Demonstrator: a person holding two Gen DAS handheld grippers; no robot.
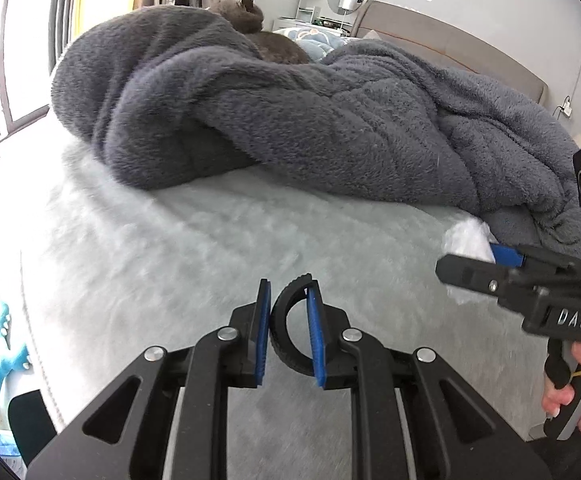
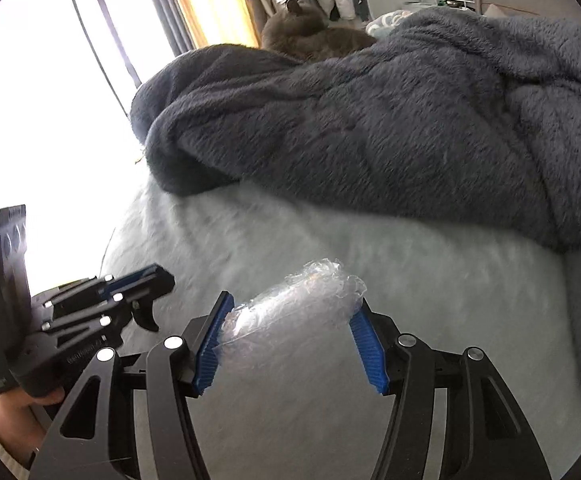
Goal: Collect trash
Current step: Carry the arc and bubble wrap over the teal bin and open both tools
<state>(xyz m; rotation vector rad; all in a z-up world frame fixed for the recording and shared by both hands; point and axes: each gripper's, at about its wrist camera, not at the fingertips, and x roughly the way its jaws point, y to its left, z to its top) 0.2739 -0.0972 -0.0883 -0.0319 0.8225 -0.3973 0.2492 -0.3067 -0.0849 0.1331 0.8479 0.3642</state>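
In the left wrist view my left gripper (image 1: 286,286) is shut on a black ribbed half-ring (image 1: 277,326), which is pinched between the blue pads above the pale bed cover (image 1: 210,248). In the right wrist view my right gripper (image 2: 295,301) is shut on a wad of clear bubble wrap (image 2: 314,284) that spans the two blue pads. The left wrist view shows the right gripper (image 1: 474,260) at the right edge, with the white wad (image 1: 468,238) at its tip. The left gripper (image 2: 150,284) appears at the lower left of the right wrist view, with the black piece (image 2: 146,317) under its tip.
A dark grey fleece blanket (image 1: 290,120) is heaped across the bed behind both grippers. A grey cat (image 2: 310,34) lies on top of it. A bright window (image 2: 50,100) is at the left and a headboard (image 1: 450,44) at the right. A blue toy (image 1: 4,360) stands beside the bed.
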